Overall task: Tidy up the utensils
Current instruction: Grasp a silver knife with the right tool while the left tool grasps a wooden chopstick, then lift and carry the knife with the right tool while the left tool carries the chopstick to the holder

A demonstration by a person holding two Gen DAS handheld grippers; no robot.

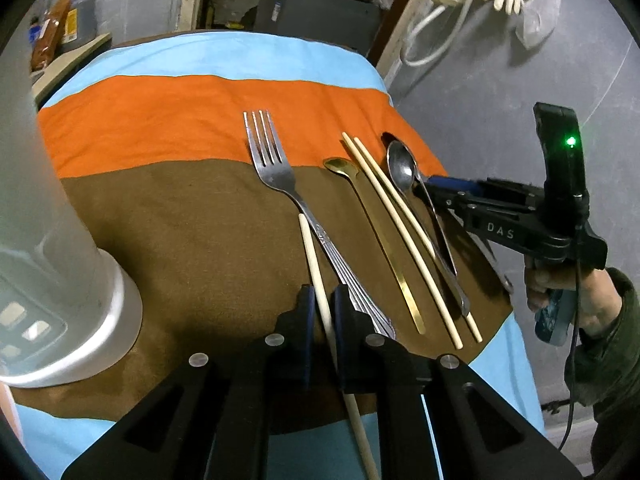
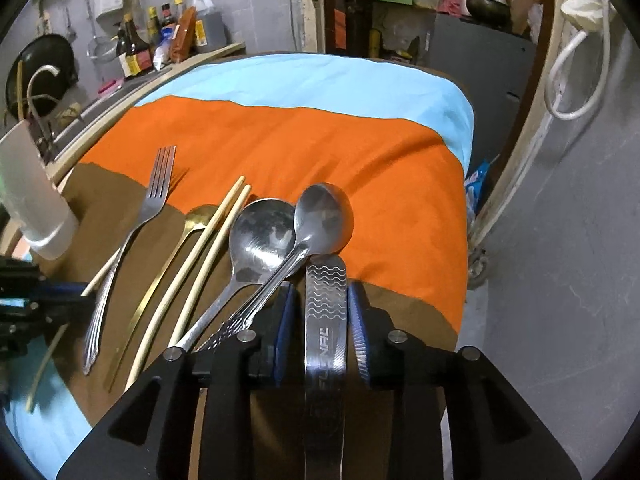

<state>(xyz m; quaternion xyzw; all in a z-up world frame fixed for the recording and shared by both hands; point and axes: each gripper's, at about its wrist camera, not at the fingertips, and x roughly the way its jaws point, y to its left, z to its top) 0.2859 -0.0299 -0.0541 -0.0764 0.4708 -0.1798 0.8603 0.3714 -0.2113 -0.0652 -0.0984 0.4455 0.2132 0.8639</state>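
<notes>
My left gripper [image 1: 324, 308] is shut on a single cream chopstick [image 1: 314, 256], which lies slanted beside a steel fork [image 1: 272, 160]. To the right on the brown cloth lie a gold spoon [image 1: 336, 166], a pair of chopsticks [image 1: 400, 232] and a steel spoon [image 1: 402, 168]. My right gripper [image 2: 322, 312] is shut on a flat steel utensil handle [image 2: 326, 292] with a wave pattern; its head is hidden under the gripper. Just ahead lie two steel spoons [image 2: 262, 236] [image 2: 324, 216]. In the left wrist view the right gripper [image 1: 424, 190] reaches in from the right.
A tall white cup [image 1: 60, 280] stands on the cloth at the left. The striped cloth [image 2: 300, 140] covers a small table that drops off at the right to a grey floor. Bottles and a pan [image 2: 40, 64] sit on a counter at the back left.
</notes>
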